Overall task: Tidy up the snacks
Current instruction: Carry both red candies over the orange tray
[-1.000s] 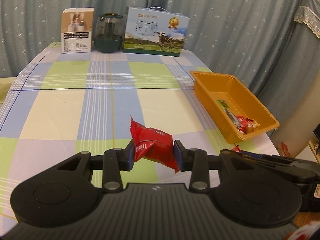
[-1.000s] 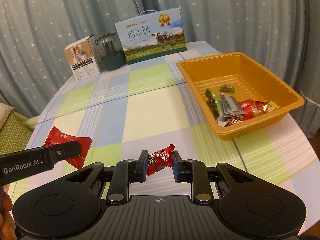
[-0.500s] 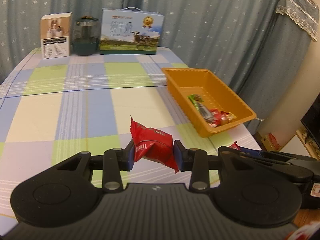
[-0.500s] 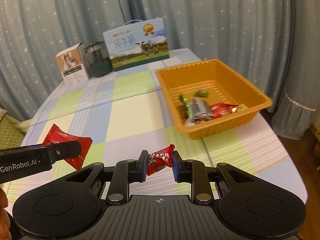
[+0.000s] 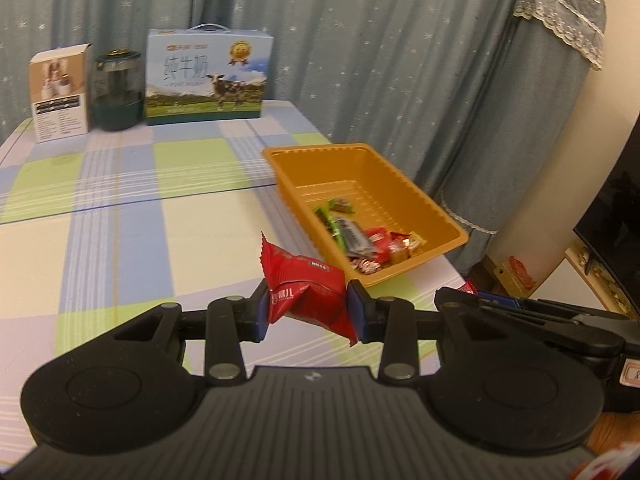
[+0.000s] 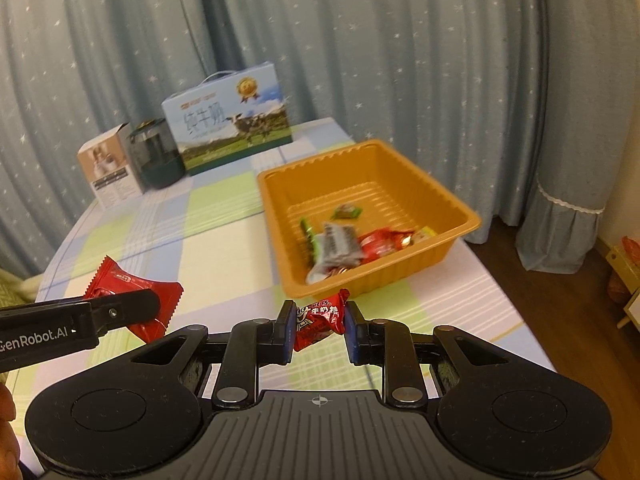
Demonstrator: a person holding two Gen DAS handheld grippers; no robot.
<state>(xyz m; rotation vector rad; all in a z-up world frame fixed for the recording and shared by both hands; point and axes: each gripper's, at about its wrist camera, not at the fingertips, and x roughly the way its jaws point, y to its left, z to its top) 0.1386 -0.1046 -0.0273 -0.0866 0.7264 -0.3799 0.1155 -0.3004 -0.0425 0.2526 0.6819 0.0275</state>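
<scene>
Both claws are loaded and up off the tabletop (image 5: 120, 240). The left claw (image 5: 308, 310) pinches a red packet (image 5: 306, 292) between its blue pads, the packet puffed and tilted, its crimped edges poking out above and below the grip. In the right wrist view that same packet (image 6: 132, 292) shows at the left, clamped in the left claw's black finger. The right claw (image 6: 318, 322) is nearly closed on a small red candy (image 6: 318, 316), twisted ends sticking out past the pads.

Ahead and to the right sits the orange tray (image 6: 440, 200) on the checked cloth, near the tabletop's right edge. Inside it, a loose heap at the near end: a green wrapper (image 6: 348, 211), a silver-grey one (image 6: 338, 240), red ones (image 6: 384, 240). The candy hangs just in front of the tray's near wall, not over it. The packet is off to the tray's left, clear of it.

At the far end of the tabletop stand a milk carton (image 5: 208, 76), a dark jar (image 5: 118, 90) and a small box (image 5: 60, 92) in a row against the starry curtain (image 5: 360, 40).
</scene>
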